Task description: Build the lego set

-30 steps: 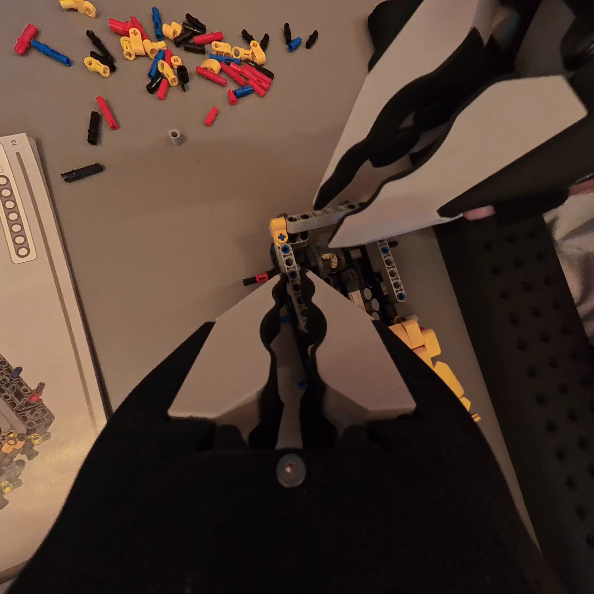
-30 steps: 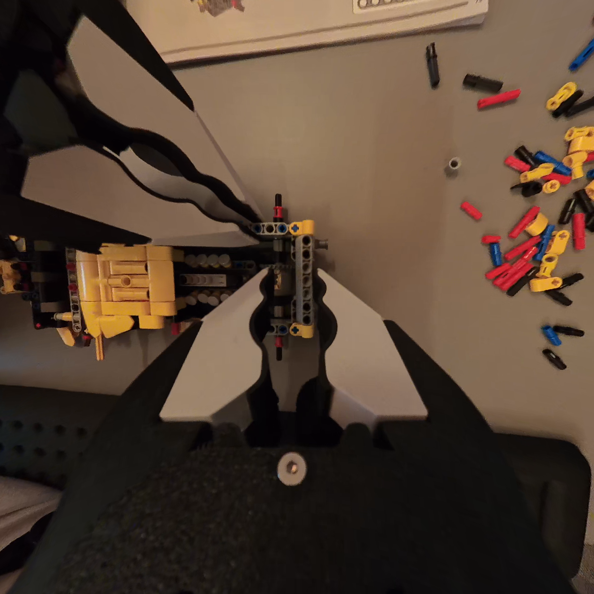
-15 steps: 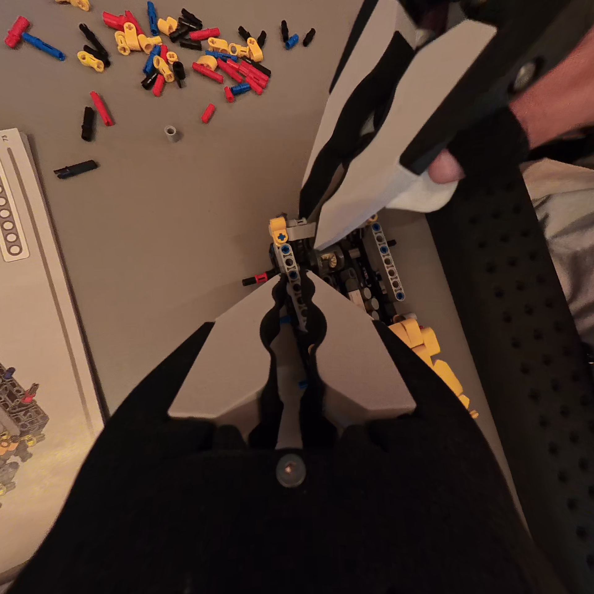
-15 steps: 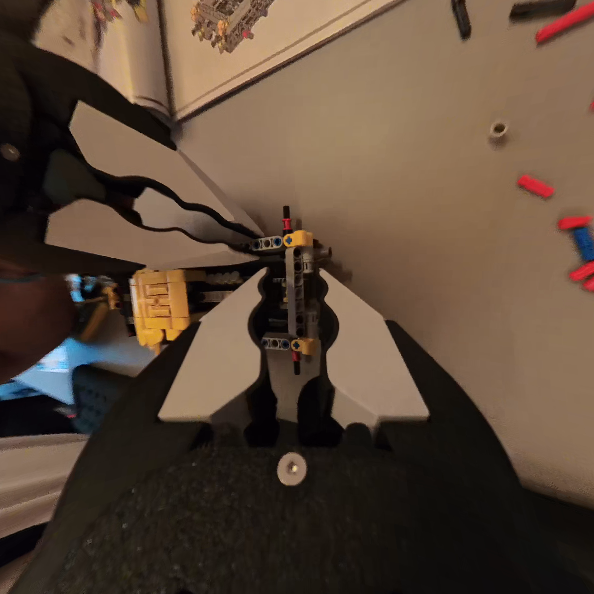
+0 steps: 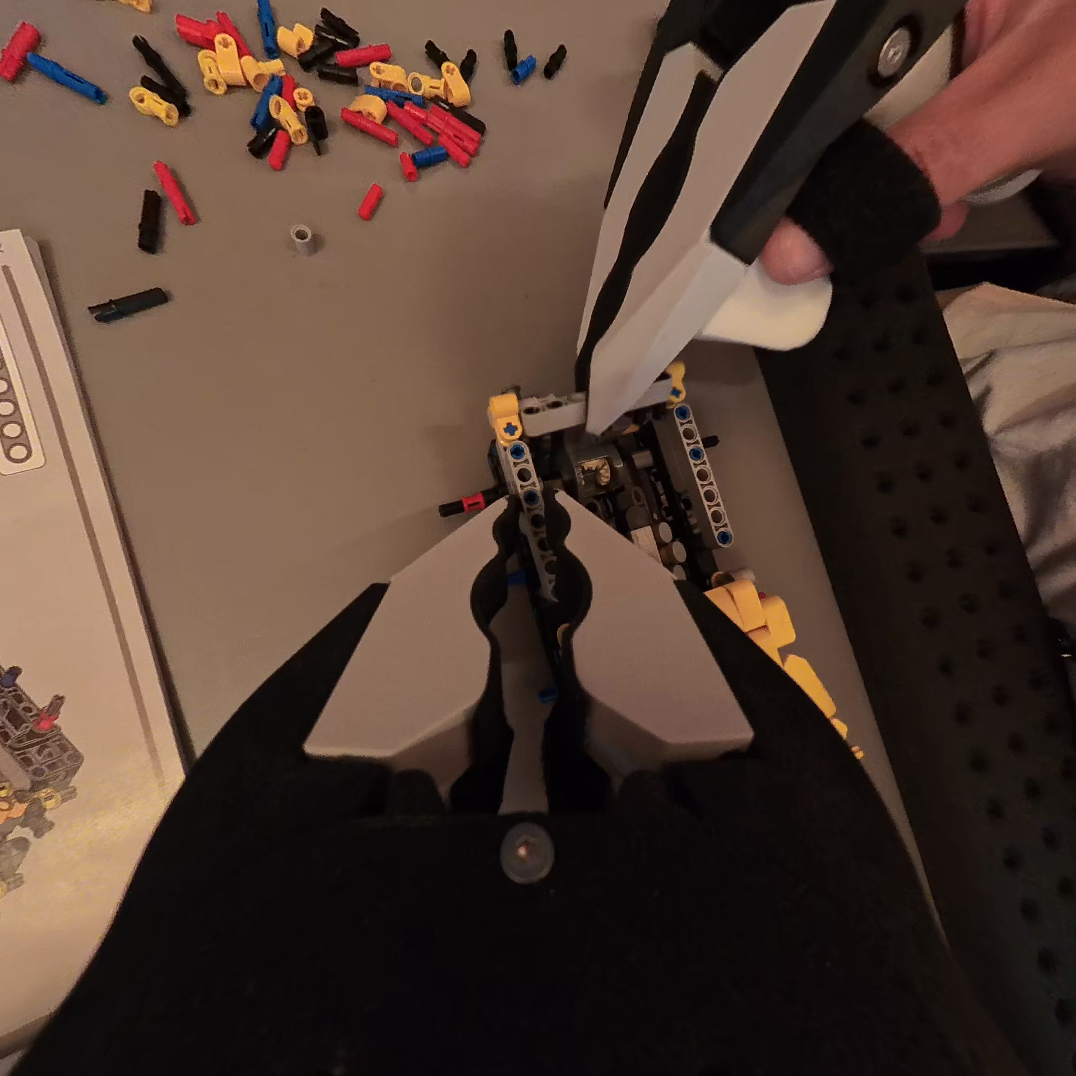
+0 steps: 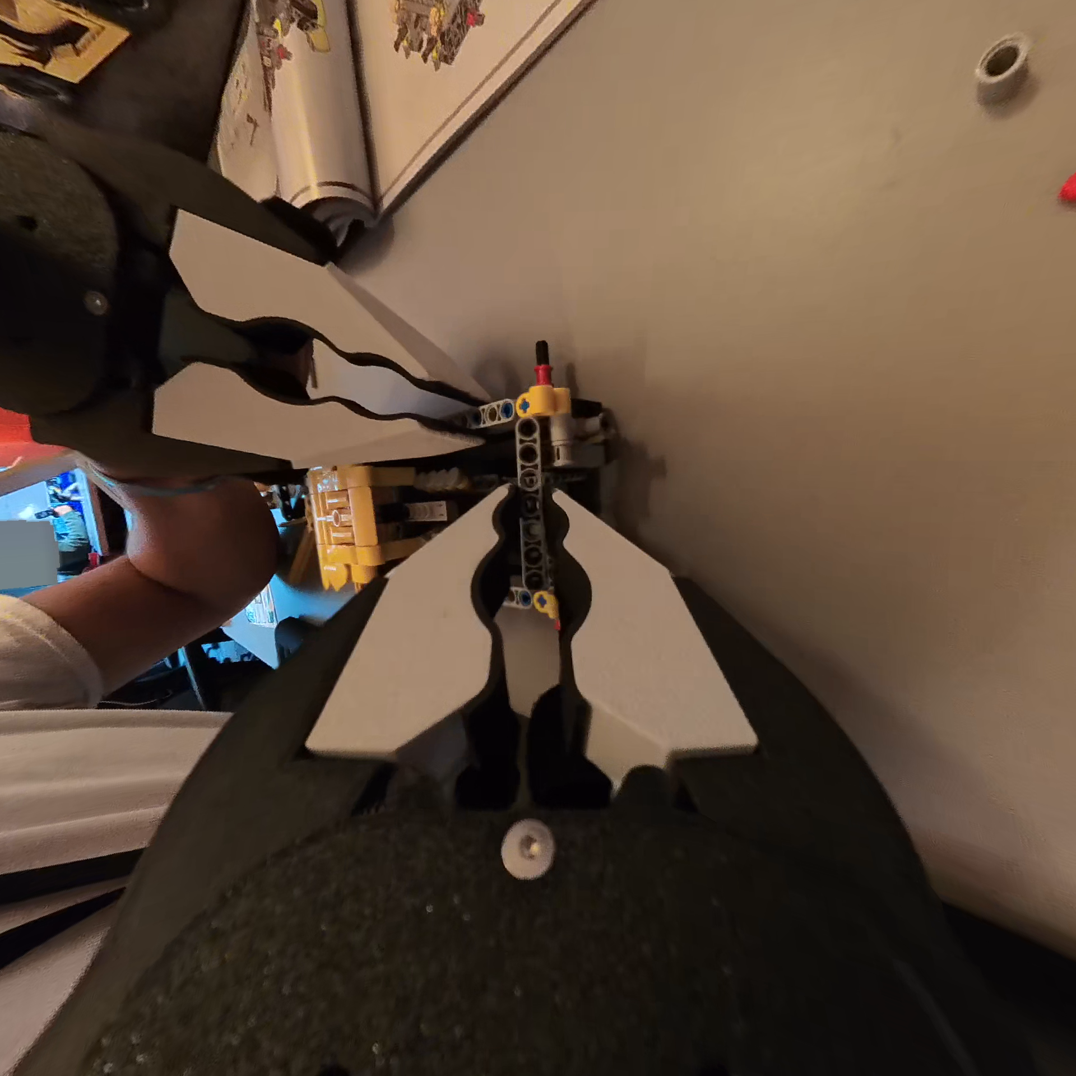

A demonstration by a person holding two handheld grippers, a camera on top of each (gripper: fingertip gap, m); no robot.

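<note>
While both tools meet at the half-built lego model (image 5: 611, 483), the model sits on the grey counter (image 5: 349, 361) near its edge, beside a black perforated mat (image 5: 943, 582). In the left wrist view, the left tool (image 5: 533, 503) is narrowed around a light grey beam with holes (image 5: 527, 477) on the model's left side, its two pale fingers (image 5: 431, 629) pressing that beam from either side. From the upper right, the right tool (image 5: 588, 419) slants down, held by a hand (image 5: 908, 169) in a black fingerless glove, and its tips pinch the short grey crossbeam (image 5: 553, 410) that runs from a yellow connector (image 5: 505, 410) at the model's far end. In the right wrist view, the right tool (image 6: 531, 495) is closed likewise on a grey beam (image 6: 533, 512) standing between its fingers, with yellow connectors at both ends of that beam and a red and black pin (image 6: 542, 364) sticking out past the upper one; the left tool (image 6: 480, 422) reaches in from the left and touches the same corner. Yellow blocks of the model (image 6: 343, 518) lie behind the tips. Farther off on the counter, a scatter of small red, blue, yellow and black pieces (image 5: 349, 99) is spread out, with a single grey bushing (image 5: 305, 239) and a black pin (image 5: 129, 304) apart from it. An open instruction booklet (image 5: 64, 582) lies at the left edge.
</note>
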